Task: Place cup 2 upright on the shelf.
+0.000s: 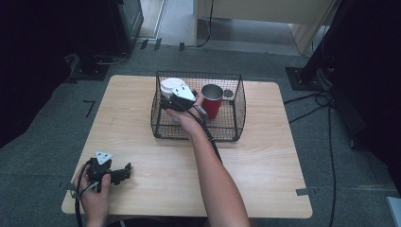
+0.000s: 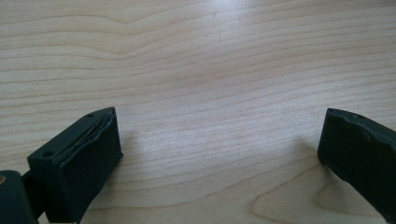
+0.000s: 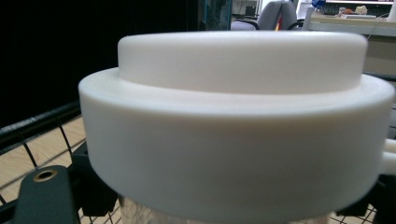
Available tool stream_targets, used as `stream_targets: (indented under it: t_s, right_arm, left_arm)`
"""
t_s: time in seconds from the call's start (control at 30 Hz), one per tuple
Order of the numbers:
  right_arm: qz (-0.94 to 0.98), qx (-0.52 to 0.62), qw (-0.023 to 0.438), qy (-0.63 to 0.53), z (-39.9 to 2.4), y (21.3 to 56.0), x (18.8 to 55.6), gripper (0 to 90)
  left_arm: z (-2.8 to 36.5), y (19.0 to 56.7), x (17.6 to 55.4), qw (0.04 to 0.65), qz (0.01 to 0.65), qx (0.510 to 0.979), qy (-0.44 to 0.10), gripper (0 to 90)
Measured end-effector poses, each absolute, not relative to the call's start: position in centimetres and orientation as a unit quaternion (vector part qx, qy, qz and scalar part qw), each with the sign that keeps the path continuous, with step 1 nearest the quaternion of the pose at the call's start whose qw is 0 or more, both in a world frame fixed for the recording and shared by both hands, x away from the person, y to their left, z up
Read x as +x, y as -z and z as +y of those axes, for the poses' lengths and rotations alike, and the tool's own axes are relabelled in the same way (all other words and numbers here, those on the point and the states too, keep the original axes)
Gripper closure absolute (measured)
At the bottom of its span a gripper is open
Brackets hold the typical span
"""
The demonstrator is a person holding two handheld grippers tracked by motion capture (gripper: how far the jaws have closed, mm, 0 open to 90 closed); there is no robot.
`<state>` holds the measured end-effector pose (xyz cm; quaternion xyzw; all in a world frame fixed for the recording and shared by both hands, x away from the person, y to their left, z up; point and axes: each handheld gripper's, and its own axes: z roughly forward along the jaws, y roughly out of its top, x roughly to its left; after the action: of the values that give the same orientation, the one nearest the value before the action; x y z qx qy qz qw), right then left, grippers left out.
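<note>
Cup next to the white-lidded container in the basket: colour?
Red cup, steel inside; high view shows it best.

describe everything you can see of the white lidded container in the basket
The white lidded container stands upright in the far left corner of the black wire basket, left of the red cup. Its lid looks like smooth matte plastic, stepped, with a raised disc on a wider rim. A paler, shiny body shows just beneath. The right gripper is shut on it from the near side, jaws under the lid's rim.

Red cup [image 1: 212, 100] close beside tool [image 1: 176, 101], basket wall [image 1: 198, 126] around.
</note>
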<state>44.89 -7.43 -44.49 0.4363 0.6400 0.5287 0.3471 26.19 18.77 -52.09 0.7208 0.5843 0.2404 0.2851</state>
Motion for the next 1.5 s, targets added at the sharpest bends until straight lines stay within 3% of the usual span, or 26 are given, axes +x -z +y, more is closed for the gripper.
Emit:
stream_targets:
  t_s: [0.5, 1.0, 1.5]
  right_arm:
    - [0.659, 0.422, 0.338, -0.523, -8.6, 44.6, 44.3, 15.5]
    - [0.673, 0.383, 0.337, -0.535, -10.3, 44.4, 43.4, 3.6]
    - [0.648, 0.364, 0.352, -0.57, -10.6, 42.7, 43.2, 3.1]
  left_arm:
    - [18.8, 52.1, 26.2, 0.285, 0.584, 0.721, -0.24, 0.0]
    - [18.8, 52.1, 26.2, 0.285, 0.584, 0.721, -0.241, 0.0]
    - [18.8, 52.1, 26.2, 0.285, 0.584, 0.721, -0.241, 0.0]
